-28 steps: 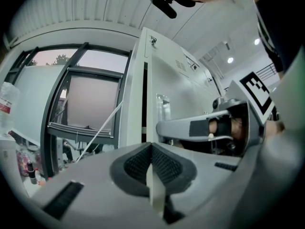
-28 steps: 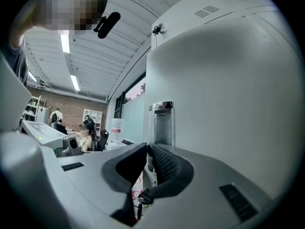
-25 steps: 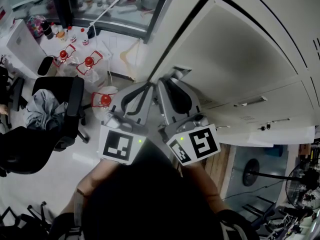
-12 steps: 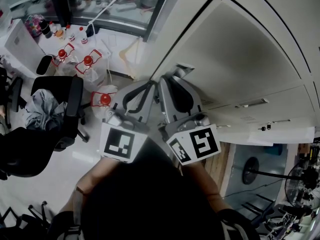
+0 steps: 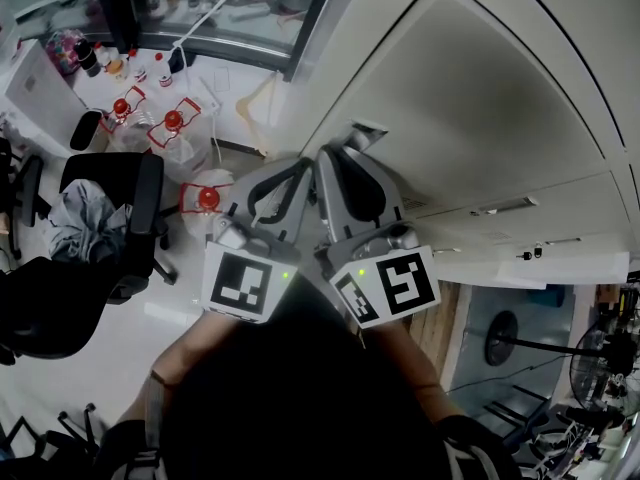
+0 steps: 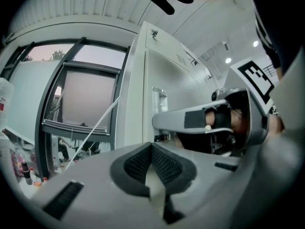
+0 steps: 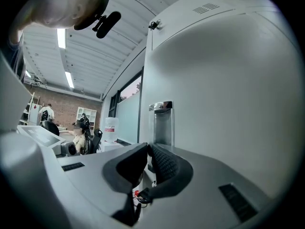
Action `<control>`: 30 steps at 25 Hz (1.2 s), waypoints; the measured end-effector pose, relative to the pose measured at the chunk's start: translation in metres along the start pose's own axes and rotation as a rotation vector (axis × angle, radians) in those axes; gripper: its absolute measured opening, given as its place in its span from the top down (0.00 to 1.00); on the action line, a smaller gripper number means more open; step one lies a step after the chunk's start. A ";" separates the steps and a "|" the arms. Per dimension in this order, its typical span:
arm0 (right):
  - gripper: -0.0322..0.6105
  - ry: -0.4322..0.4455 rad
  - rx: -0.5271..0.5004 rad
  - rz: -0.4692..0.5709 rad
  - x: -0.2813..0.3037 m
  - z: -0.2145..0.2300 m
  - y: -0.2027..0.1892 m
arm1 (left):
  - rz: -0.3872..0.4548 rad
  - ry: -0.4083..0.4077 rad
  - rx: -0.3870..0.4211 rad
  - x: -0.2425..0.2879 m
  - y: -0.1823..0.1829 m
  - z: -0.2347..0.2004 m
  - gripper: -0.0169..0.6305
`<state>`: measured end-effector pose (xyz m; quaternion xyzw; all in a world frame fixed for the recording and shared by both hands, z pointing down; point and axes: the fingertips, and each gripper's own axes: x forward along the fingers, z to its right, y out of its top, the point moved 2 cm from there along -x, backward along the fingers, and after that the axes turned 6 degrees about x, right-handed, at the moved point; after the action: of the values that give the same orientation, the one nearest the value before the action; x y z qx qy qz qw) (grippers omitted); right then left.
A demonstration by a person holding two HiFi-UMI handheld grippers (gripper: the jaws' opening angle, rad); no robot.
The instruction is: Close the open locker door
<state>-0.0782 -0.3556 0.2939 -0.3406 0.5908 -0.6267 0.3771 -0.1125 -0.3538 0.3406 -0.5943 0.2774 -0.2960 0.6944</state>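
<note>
The pale grey locker door [image 5: 480, 98] stands ajar, with a dark gap along its upper edge. Its recessed metal handle [image 5: 365, 133] is just beyond my fingertips and shows upright in the right gripper view as handle [image 7: 162, 123]. Both grippers are held side by side and point at the door's free edge. My left gripper [image 5: 298, 164] has its tips together and holds nothing; its own view shows left gripper [image 6: 151, 146] facing the door edge-on [image 6: 143, 94]. My right gripper [image 5: 330, 154] is close to the door face. Its tips [image 7: 147, 146] meet with nothing between them.
Black office chairs [image 5: 110, 208] and red-capped water jugs [image 5: 172, 123] stand on the floor to the left. A dark window frame [image 5: 230, 38] runs behind them. More locker fronts with handles [image 5: 500, 206] lie to the right, and a fan [image 5: 600, 358] stands at the lower right.
Both grippers have crept slightly forward toward the door edge. The door panel looks swung a touch further from me.
</note>
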 end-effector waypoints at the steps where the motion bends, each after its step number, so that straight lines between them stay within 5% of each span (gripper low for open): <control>1: 0.89 -0.002 0.000 -0.001 0.000 0.000 0.000 | 0.000 -0.003 -0.001 0.001 0.000 0.000 0.97; 30: 0.89 -0.048 -0.004 -0.001 0.008 0.008 0.000 | -0.021 0.007 0.021 0.015 -0.009 -0.004 0.97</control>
<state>-0.0750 -0.3666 0.2941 -0.3568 0.5826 -0.6173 0.3901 -0.1060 -0.3686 0.3486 -0.5888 0.2708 -0.3082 0.6964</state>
